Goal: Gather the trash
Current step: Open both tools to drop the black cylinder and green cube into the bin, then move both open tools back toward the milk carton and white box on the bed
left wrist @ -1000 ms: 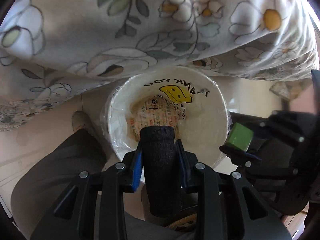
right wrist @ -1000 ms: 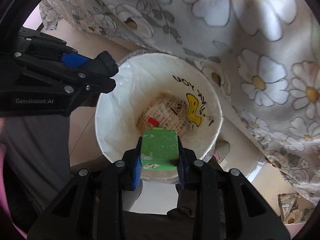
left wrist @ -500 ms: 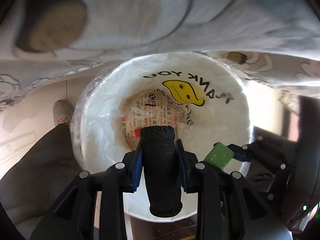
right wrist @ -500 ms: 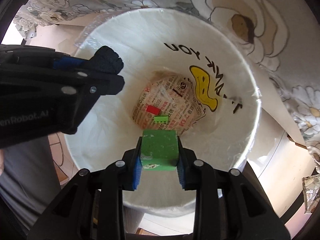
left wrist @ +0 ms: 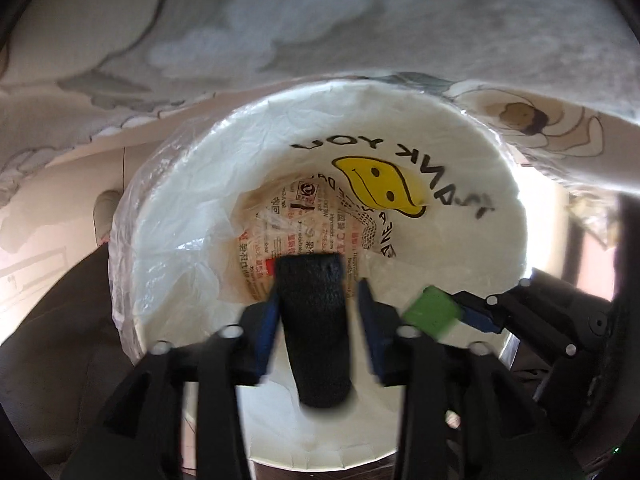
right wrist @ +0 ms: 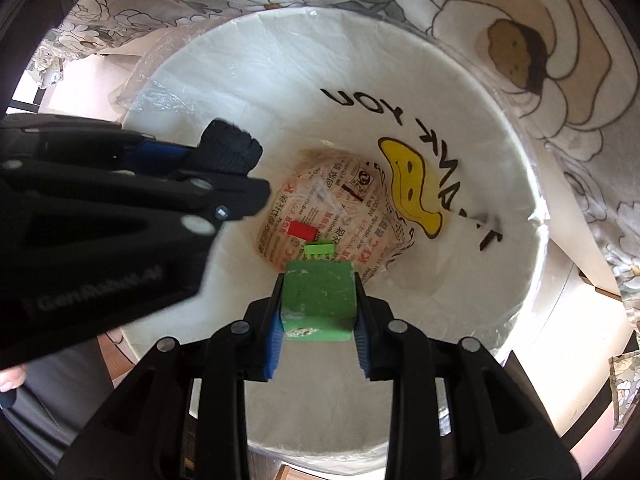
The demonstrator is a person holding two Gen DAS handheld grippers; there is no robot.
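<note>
A white bin (left wrist: 472, 152) (right wrist: 460, 92) lined with a "THANK YOU" smiley bag stands below both grippers. My left gripper (left wrist: 316, 300) is over its mouth with a black foam tube (left wrist: 316, 332) between its fingers; the right finger (left wrist: 366, 308) stands slightly off the tube. The tube also shows in the right wrist view (right wrist: 230, 148). My right gripper (right wrist: 318, 300) is shut on a green block (right wrist: 318, 300), held over the bin; the block also shows in the left wrist view (left wrist: 432, 312). A red piece (right wrist: 301, 230) and a small green piece (right wrist: 319, 249) lie at the bottom.
A floral tablecloth (left wrist: 320, 20) (right wrist: 520, 20) hangs just behind and over the bin's far rim. Pale floor (left wrist: 52, 208) lies left of the bin. The person's dark trousers (left wrist: 52, 320) are at the lower left.
Both grippers have moved forward and down over the bin's mouth, which now fills both views. The left gripper's fingers have spread slightly around the black tube.
</note>
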